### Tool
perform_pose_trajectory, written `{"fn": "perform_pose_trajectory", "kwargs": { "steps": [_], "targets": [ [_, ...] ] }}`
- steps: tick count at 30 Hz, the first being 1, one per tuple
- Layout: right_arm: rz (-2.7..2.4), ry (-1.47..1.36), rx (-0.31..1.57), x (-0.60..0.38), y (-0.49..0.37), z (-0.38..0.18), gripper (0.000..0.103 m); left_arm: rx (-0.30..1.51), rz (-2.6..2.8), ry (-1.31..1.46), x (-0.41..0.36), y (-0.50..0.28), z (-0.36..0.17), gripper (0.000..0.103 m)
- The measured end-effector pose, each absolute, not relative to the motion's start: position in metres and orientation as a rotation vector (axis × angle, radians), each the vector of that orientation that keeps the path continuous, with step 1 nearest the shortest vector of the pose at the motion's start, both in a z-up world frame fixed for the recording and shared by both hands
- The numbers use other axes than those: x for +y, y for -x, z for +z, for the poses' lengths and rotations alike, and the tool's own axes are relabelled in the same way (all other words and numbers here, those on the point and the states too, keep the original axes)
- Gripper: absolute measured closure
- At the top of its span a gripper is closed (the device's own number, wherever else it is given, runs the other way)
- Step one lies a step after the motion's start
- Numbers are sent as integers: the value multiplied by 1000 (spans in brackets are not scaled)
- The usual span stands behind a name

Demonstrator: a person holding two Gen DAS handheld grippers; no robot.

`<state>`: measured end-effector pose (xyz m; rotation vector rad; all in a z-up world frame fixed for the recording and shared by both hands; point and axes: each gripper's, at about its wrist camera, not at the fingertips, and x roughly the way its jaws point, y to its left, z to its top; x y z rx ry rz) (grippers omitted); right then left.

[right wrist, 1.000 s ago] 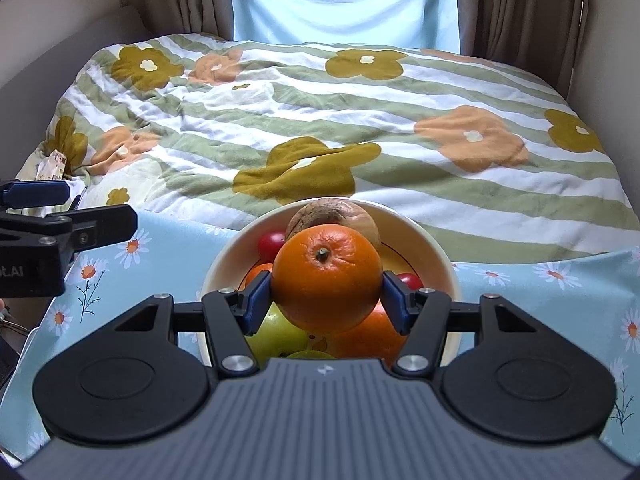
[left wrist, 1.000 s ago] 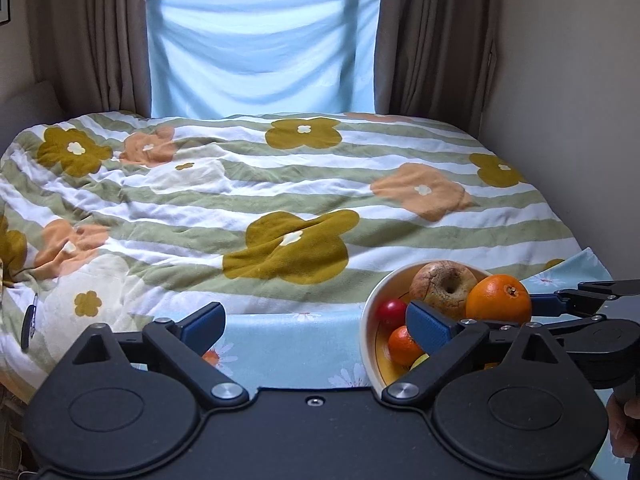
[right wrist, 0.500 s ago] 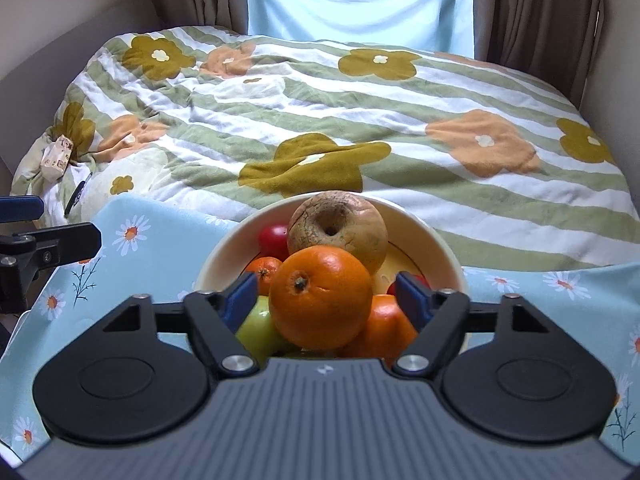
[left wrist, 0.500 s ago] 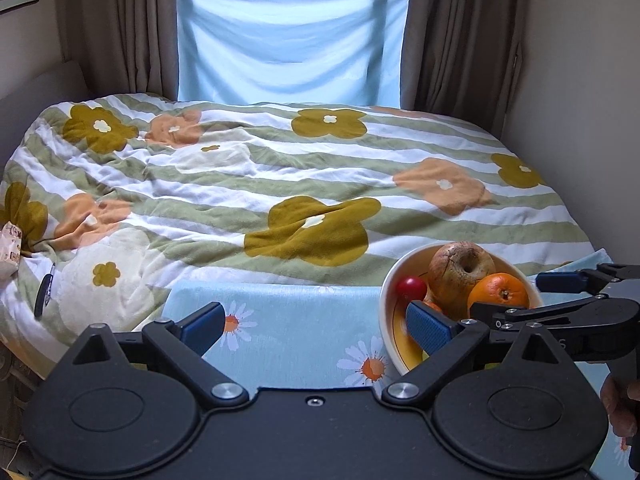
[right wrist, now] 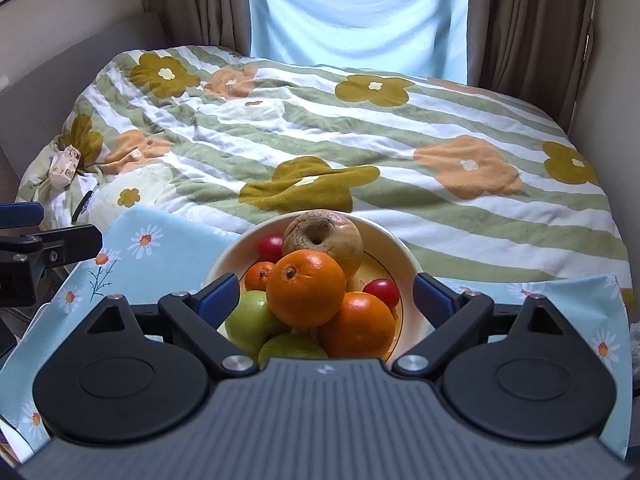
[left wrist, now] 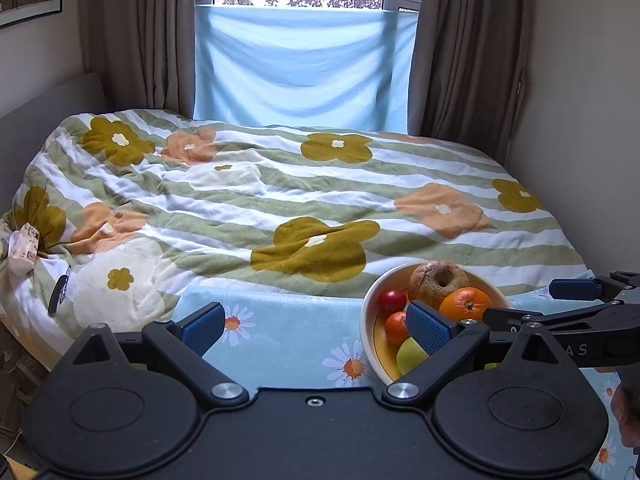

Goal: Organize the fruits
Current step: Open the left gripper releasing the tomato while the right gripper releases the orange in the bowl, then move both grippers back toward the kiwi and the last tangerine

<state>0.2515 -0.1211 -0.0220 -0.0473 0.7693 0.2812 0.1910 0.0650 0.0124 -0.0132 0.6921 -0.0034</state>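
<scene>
1. The left wrist view looks forward and down over its fingers (left wrist: 428, 328), left of the bowl (left wrist: 370, 320).
2. The right wrist view sits close behind the bowl (right wrist: 404, 248).
3. Both share bowl and bed (left wrist: 280, 192).

- Bowl (right wrist: 394, 240): cream outside, yellow inside.
- Orange (right wrist: 306, 288): bright orange, on top of the pile.
- Apple (right wrist: 248, 322): pale green.
- Tomato (right wrist: 271, 249): red.
- Cloth (left wrist: 280, 328): light blue with white daisies.
- Quilt (left wrist: 280, 200): white and sage stripes, mustard and peach flowers.
- Curtains (left wrist: 140, 40): brown.
- Gripper pads (right wrist: 218, 300): blue on black.
</scene>
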Motion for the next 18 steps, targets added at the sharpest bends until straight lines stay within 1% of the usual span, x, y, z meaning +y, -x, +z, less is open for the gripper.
{"fn": "perform_pose_trajectory", "kwargs": {
  "steps": [10, 18],
  "targets": [
    [301, 16, 749, -135, -220, 7, 0, 625, 44, -13, 55, -149, 35, 4],
    [260, -12, 738, -137, -175, 20, 0, 603, 15, 10, 60, -115, 39, 4]
  ]
}}
